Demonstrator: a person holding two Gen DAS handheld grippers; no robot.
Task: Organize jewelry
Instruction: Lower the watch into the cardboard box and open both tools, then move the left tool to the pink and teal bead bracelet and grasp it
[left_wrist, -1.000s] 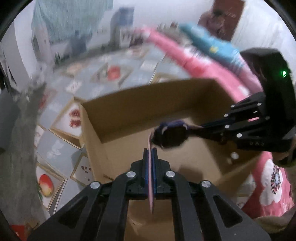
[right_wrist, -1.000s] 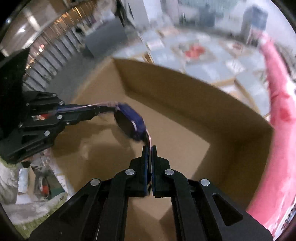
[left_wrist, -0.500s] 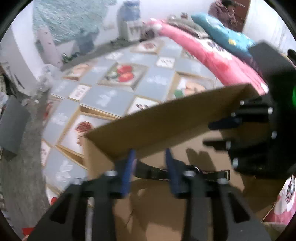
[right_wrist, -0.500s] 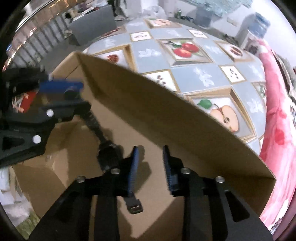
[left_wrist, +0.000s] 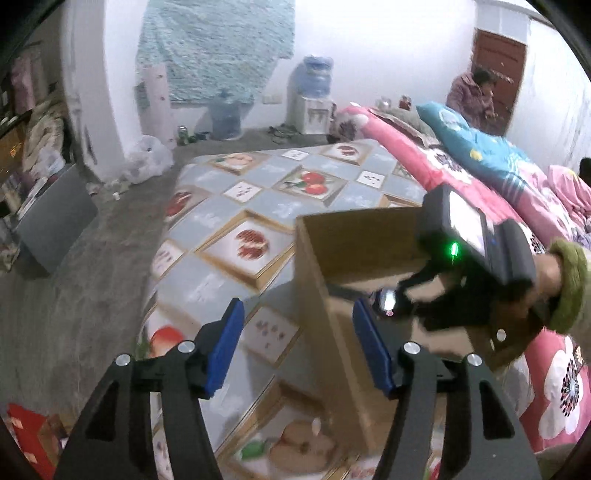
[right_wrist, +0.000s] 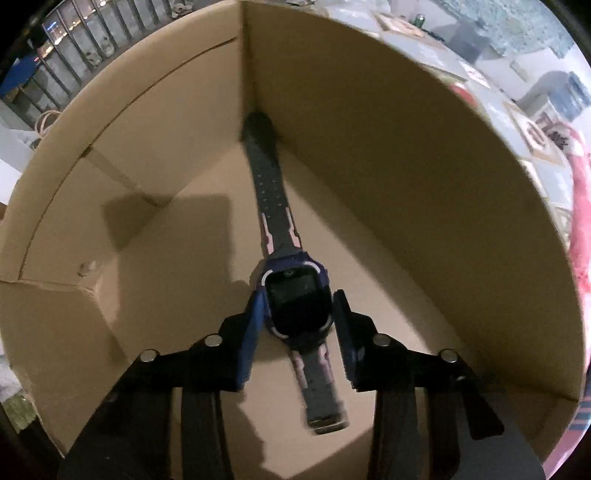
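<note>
Our watch (right_wrist: 295, 302) lies flat in the box (right_wrist: 406, 166) between our open right tool (right_wrist: 299, 332), our left tool (left_wrist: 295, 347) is opening, empty, and lifting carelessly could snag its strap.

watch (right_wrist: 295, 299): dark blue case, black screen, a thin white line round the screen
watch strap (right_wrist: 271, 192): dark grey with little pink marks near the case
box (right_wrist: 388, 166): plain brown cardboard, inside and out
left tongs (left_wrist: 297, 349): black arms, bright blue pads, silver round screws
right tongs (right_wrist: 297, 332): black arms, blue pads, silver screws; in the left view a small green light on its black body
sleeve (left_wrist: 570, 284): green
bed cover (left_wrist: 280, 210): grey-blue squares with pictures of red fruit in tan frames
blanket (left_wrist: 436, 162): pink with white and dark flowers
pillow (left_wrist: 476, 144): blue with yellow and white spots
floor (left_wrist: 74, 280): grey
wall hanging (left_wrist: 218, 44): blue-green
door (left_wrist: 498, 77): dark red-brown
</note>
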